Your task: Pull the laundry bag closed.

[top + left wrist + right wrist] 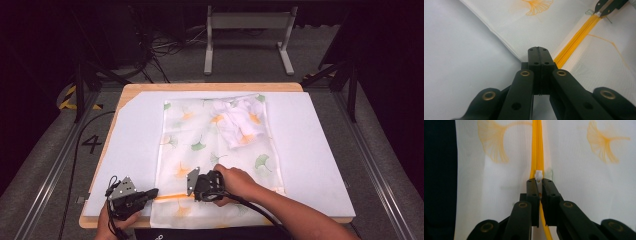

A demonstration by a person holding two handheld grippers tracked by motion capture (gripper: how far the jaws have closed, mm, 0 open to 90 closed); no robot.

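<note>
From my high view I look forward and down over the whole table, far enough back to see the dark floor beyond. My left gripper view sits close above the white mat, facing along the sheer white leaf-printed mesh bag's [584, 62] orange zipper [574, 41]. My right gripper view looks closely along that same zipper [537, 147].

— What does the bench [210, 86] look like?
— Pale wood, almost wholly covered by a white sheet [315, 150]; one far corner of the sheet is cut off, baring the wood.
— And around it?
— Grey carpet floor [35, 170]. A "4" [92, 143] is marked on it beside the bench, with yellow-and-black tape [67, 97] farther back. A black cable [75, 165] runs past the number.
— Behind the bench?
— A white two-legged stand [247, 35], and a tangle of cables [165, 47] next to it.
</note>
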